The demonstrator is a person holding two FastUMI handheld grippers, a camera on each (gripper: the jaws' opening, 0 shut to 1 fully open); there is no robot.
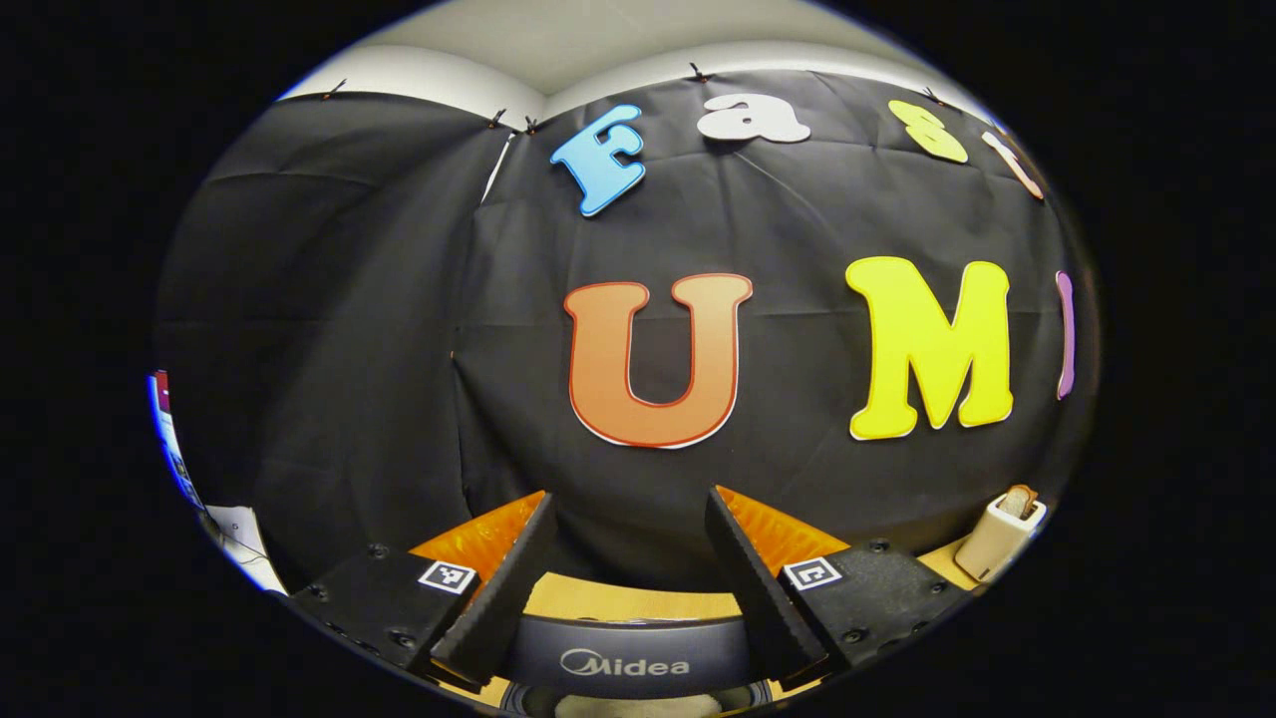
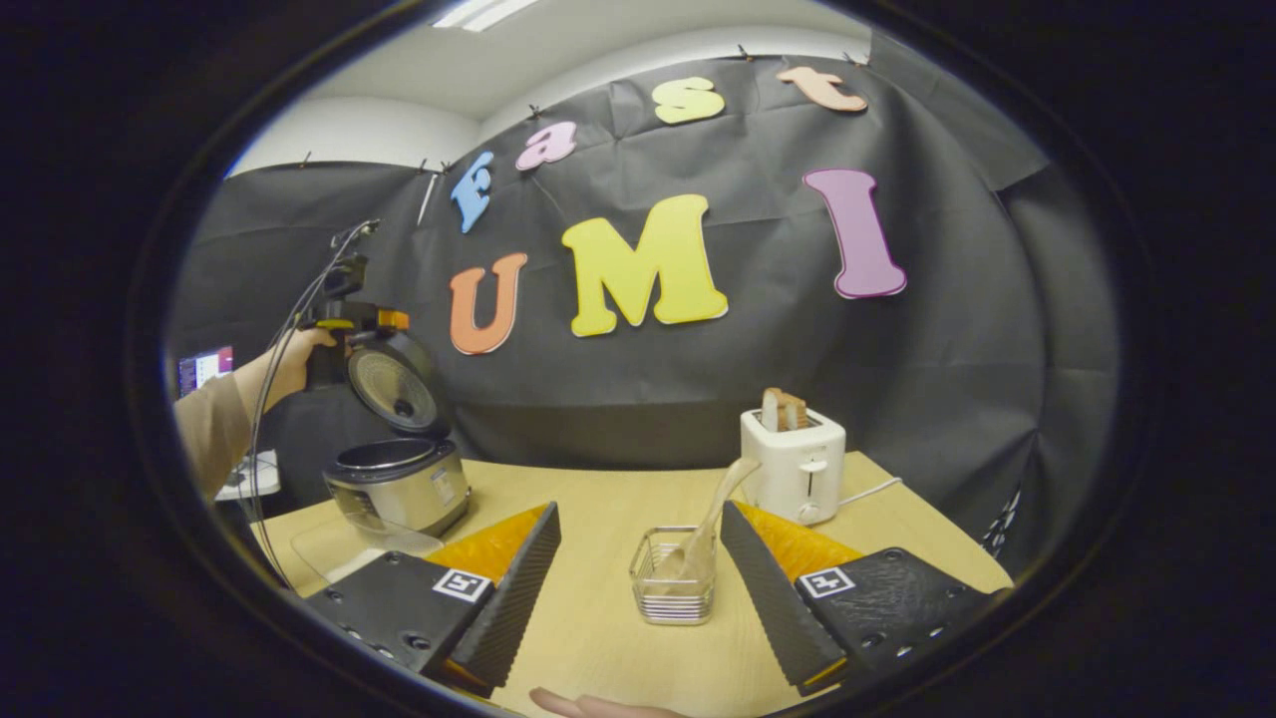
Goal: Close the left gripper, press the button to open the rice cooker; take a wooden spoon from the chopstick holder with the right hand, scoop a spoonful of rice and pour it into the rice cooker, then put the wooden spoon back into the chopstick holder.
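The rice cooker [image 2: 399,487] stands at the table's left with its lid [image 2: 392,384] swung up. A person's hand holds my left gripper [image 2: 334,334] just behind the top of that lid. In the left gripper view, my left gripper [image 1: 630,494] is open and empty, and the dark lid [image 1: 628,653] sits right below its fingers. My right gripper [image 2: 639,506] hangs open above the table. A wire chopstick holder [image 2: 671,583] stands just beyond its fingers, with the wooden spoon [image 2: 710,524] leaning up to the right out of it.
A white toaster [image 2: 794,464] with bread in it stands at the back right of the wooden table [image 2: 598,618], also seen at the far right as the toaster [image 1: 997,538]. A clear plastic piece [image 2: 364,543] lies in front of the cooker. A fingertip [image 2: 588,704] shows at the bottom edge.
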